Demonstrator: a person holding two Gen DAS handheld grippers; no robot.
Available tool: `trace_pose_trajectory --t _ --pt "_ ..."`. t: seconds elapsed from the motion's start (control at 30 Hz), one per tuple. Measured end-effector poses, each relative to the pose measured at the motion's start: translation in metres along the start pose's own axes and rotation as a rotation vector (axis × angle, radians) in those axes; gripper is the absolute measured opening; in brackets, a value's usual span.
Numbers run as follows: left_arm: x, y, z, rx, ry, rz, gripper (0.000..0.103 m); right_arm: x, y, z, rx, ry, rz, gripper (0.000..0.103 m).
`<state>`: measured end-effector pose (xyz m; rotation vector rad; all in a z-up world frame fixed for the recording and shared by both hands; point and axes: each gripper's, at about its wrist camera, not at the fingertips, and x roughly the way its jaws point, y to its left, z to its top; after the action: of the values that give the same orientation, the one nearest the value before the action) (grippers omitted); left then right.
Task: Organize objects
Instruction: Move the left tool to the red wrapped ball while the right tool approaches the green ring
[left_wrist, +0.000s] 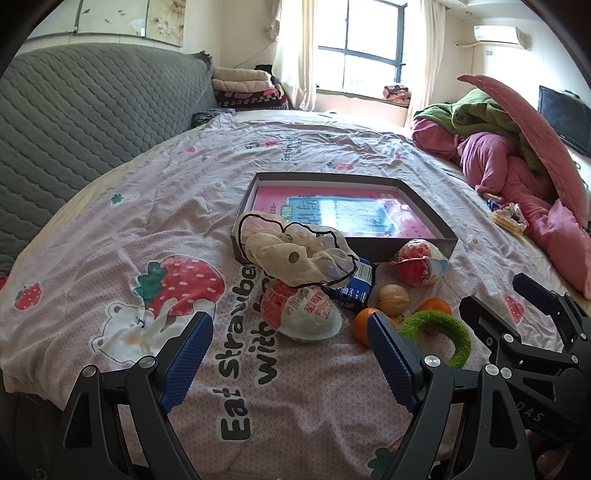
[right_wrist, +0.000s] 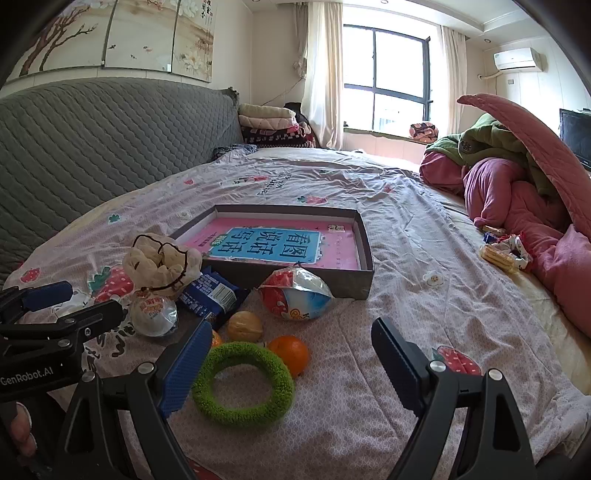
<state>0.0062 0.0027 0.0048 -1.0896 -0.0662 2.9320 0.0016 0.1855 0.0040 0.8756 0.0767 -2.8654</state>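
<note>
**Both tools wide apart above a cluster of things on the bed**

At the far left a grey quilted headboard (right_wrist: 92, 147) runs along the bed (left_wrist: 110, 229), whose pale cover is printed with strawberries and a bear. The left tool (left_wrist: 291, 354) hangs over that cover with its jaws wide apart and nothing between them; its blue pads stand clear of every object.

Just ahead of it lies a round packaged snack (left_wrist: 301, 310), white with a red end. A cream fabric scrunchie with dark trim (left_wrist: 291, 251) rests on top of that snack and leans against the near left corner of a shallow grey box (left_wrist: 343, 210). The box sits farther back, open, with a pink and blue book (right_wrist: 273, 243) flat inside. Under the scrunchie's right edge a dark blue packet (right_wrist: 210, 295) pokes out.

Right of these lie a walnut (right_wrist: 244, 325), one orange (right_wrist: 290, 352) and a second orange (left_wrist: 364, 325) partly hidden behind the left tool's finger. A green fuzzy ring (right_wrist: 243, 384) lies nearest, touching the first orange. A second red, white and blue packaged snack (right_wrist: 295, 293) sits against the box's near wall.

The right tool (right_wrist: 291, 362) hovers over the ring, jaws fully apart, gripping nothing. Far right, pink and green bedding (right_wrist: 517, 192) is heaped up.
</note>
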Motion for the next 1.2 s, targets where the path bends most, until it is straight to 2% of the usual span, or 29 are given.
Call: trace_pose_trajectory --t 0.67,1.2 --pt "0.004 0.004 -0.003 -0.012 0.01 -0.024 0.086 -0.002 0.004 -0.004 -0.033 -0.004 -0.041 0.088" --pt "0.016 0.004 -0.01 0.0 0.072 -0.058 0.086 0.001 0.005 -0.011 -0.036 0.069 -0.039 0.088"
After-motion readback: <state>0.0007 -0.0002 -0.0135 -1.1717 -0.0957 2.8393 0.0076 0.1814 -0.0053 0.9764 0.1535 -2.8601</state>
